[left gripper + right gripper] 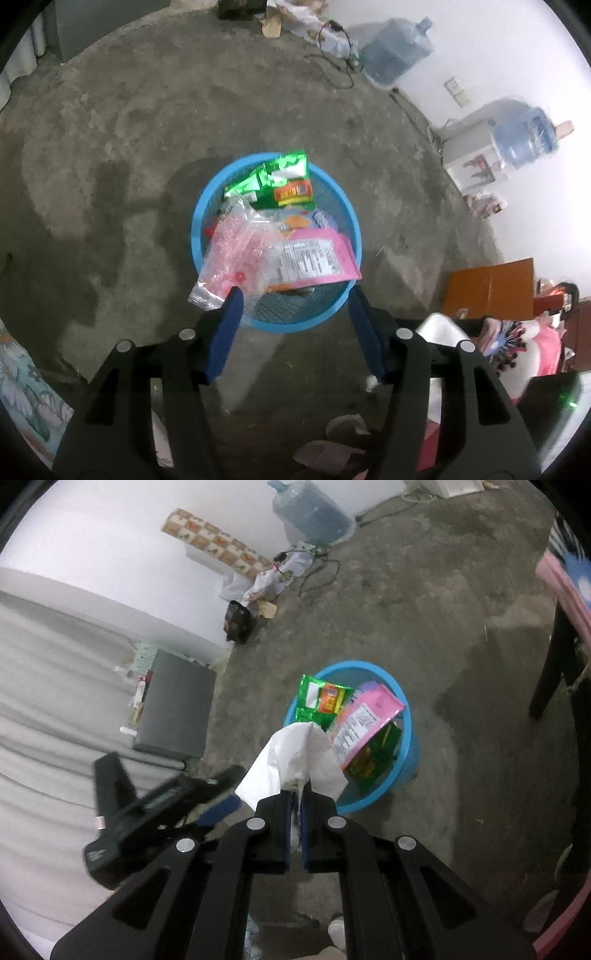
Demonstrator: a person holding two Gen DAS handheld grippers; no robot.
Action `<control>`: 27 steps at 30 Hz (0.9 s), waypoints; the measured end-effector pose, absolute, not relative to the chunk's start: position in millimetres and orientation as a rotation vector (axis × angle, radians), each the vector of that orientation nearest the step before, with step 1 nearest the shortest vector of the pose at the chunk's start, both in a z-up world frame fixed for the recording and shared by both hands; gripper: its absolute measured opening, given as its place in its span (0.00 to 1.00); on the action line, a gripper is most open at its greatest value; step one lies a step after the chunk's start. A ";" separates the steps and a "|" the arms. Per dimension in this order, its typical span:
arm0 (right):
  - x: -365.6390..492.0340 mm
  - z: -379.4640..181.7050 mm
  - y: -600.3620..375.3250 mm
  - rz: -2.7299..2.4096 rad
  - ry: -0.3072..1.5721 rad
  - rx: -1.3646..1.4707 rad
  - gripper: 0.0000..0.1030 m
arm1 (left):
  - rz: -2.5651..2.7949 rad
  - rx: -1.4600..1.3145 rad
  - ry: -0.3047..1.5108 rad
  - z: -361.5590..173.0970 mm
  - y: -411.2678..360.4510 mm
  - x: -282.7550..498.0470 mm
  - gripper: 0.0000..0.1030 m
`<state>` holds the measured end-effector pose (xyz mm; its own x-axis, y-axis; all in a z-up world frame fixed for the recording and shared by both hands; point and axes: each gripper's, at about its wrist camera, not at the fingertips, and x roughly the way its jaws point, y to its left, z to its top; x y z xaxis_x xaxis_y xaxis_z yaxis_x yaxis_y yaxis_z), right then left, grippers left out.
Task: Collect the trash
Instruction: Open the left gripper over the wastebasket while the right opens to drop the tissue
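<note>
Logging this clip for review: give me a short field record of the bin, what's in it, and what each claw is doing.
bin: blue basket on the concrete floor, upright
contents: green wrapper, pink packet, clear pink-dotted bag hanging over the rim
left claw: open, empty, above the basket
right claw: shut on a white tissue, near the basket, not over it
tissue status: not yet dropped in

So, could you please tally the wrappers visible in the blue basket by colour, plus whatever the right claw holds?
Green foil wrappers: 2
Pink printed packet: 1
Clear pink-patterned plastic bag: 1
White crumpled tissue, in the right claw: 1
Total: 5
</note>
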<state>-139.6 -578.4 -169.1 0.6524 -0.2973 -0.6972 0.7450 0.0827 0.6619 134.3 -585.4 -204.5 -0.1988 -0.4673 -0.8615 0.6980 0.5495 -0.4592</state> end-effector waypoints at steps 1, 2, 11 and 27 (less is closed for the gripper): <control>-136.6 -171.3 -578.4 -0.813 0.446 1.262 0.05 | -1.063 0.206 1.413 -198.6 -581.0 138.3 0.56; -131.5 -173.5 -578.2 -0.805 0.458 1.260 0.05 | -1.059 0.197 1.410 -194.9 -578.2 141.9 0.56; -24.1 -200.4 -602.7 -0.737 0.746 1.012 0.06 | -1.096 -0.067 1.399 -105.1 -495.7 191.5 0.61; 10.4 -406.1 -699.3 -0.901 1.308 1.099 0.05 | -0.937 -0.278 1.051 5.4 -187.2 250.6 0.63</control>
